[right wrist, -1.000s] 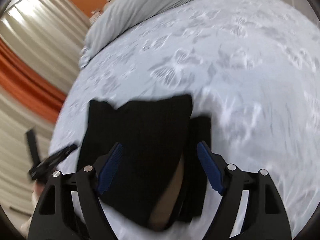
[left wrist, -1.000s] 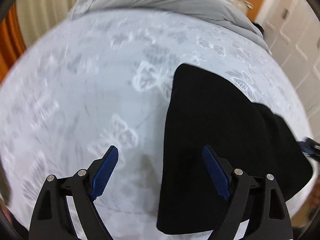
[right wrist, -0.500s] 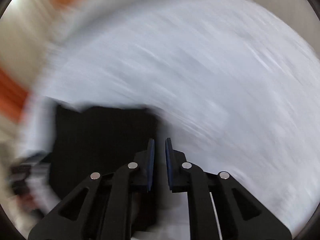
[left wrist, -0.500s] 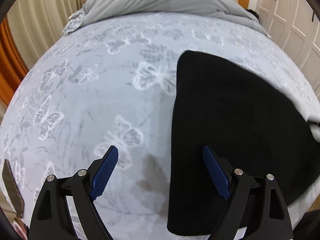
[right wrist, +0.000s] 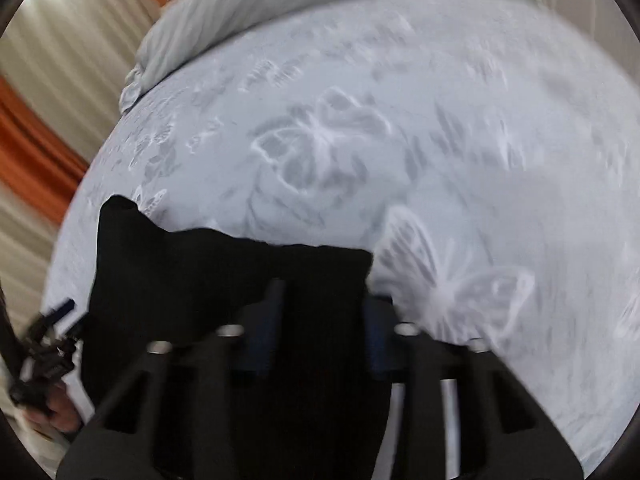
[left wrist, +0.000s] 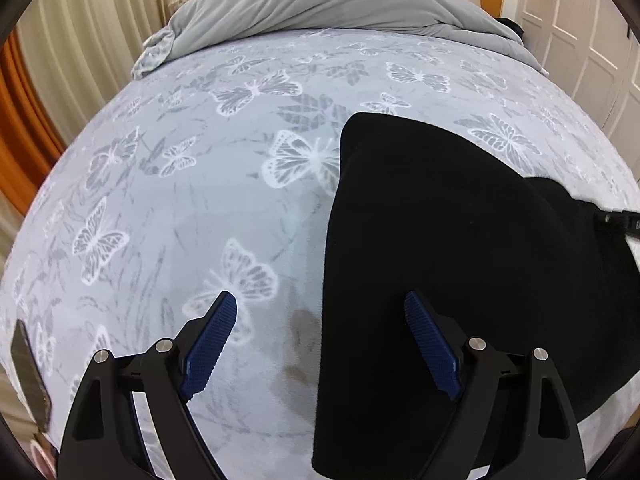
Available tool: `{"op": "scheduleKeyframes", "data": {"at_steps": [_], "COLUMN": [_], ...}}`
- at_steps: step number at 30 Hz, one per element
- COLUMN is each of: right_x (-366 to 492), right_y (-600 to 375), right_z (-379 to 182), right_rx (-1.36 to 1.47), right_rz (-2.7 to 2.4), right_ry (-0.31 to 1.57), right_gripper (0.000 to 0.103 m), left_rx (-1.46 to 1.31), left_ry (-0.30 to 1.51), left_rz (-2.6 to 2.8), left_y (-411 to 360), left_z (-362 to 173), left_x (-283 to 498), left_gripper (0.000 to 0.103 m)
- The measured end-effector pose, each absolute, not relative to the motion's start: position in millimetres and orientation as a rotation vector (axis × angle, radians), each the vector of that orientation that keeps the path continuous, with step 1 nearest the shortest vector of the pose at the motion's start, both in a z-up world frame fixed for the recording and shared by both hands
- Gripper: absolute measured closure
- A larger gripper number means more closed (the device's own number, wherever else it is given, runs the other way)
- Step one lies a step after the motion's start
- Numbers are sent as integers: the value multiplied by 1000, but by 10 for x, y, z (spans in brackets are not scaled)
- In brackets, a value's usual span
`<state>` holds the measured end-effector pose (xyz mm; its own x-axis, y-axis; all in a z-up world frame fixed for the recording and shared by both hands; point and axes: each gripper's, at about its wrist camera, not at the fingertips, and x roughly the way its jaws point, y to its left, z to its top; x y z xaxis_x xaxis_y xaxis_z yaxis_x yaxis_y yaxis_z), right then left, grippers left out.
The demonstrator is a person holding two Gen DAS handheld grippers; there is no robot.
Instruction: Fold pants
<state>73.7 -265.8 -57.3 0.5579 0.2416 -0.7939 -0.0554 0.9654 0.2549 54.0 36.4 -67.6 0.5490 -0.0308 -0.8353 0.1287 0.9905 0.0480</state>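
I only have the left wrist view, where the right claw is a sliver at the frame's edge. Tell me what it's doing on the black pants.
Observer: In the right wrist view the right claw sits over the black pants near their far edge, fingers apart with black cloth between them. Blur hides whether they pinch it.
Operator: Describe that far edge.
Observer: It runs uneven, and its left corner juts farther out onto the butterfly bedspread.
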Motion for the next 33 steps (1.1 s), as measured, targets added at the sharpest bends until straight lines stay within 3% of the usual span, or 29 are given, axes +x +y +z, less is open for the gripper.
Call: {"op": "scheduleKeyframes", "data": {"at_steps": [1, 4, 6, 9, 10, 13, 14, 15, 20, 21, 22, 23, 25, 29, 30, 33], "right_x": [579, 148, 194, 343, 312, -30, -96, -163, -453, -440, -412, -341, -288, -462, -454, -239], "right_y": [-2545, -2418, -2554, -2970, -3025, -3103, -3141, -3161, -3225, -3163, -3077, -2913, -2795, -2576, -2571, -2804], "right_z": [-239, 296, 129, -572, -626, -353, -317, -320, -657, -665, -648, -594, -386, 518, 500, -349], "right_rx": [205, 132, 129, 250, 285, 323, 344, 382, 607, 603, 559, 445, 403, 361, 330, 231], "right_rz": [266, 317, 212, -28, -33, -35, -23, 5, 229, 250, 261, 260, 278, 404, 374, 110], "right_ry": [864, 664, 729, 1014, 1046, 941, 927, 918, 1060, 1050, 1026, 1025, 979, 692, 714, 1023], "right_gripper": [97, 97, 97, 96, 89, 85, 68, 59, 55, 56, 69, 92, 97, 99, 99, 96], "left_rx": [106, 83, 83, 85, 79, 107, 104, 94, 59, 55, 56, 61, 82, 128, 133, 138], "left_ry": [987, 998, 1004, 1006, 1008, 982, 977, 975, 967, 970, 972, 974, 972, 967, 963, 969], "left_rz": [-94, -88, -72, -72, -87, -70, -74, -86, -123, -131, -135, -134, -113, -66, -63, -52], "left_y": [375, 438, 455, 434, 417, 377, 376, 378, 377, 358, 339, 313, 241, 186, 195, 267], "left_z": [-675, -662, -676, -713, -711, -664, -650, -627, -530, -527, -532, -545, -584, -662, -671, -711], "left_x": [543, 576, 606, 624, 619, 557, 541, 514, 405, 388, 384, 383, 387, 396, 393, 415], "left_gripper": [19, 19, 19, 15, 15, 16, 16, 16, 16, 16, 16, 16, 16, 16, 15, 15]}}
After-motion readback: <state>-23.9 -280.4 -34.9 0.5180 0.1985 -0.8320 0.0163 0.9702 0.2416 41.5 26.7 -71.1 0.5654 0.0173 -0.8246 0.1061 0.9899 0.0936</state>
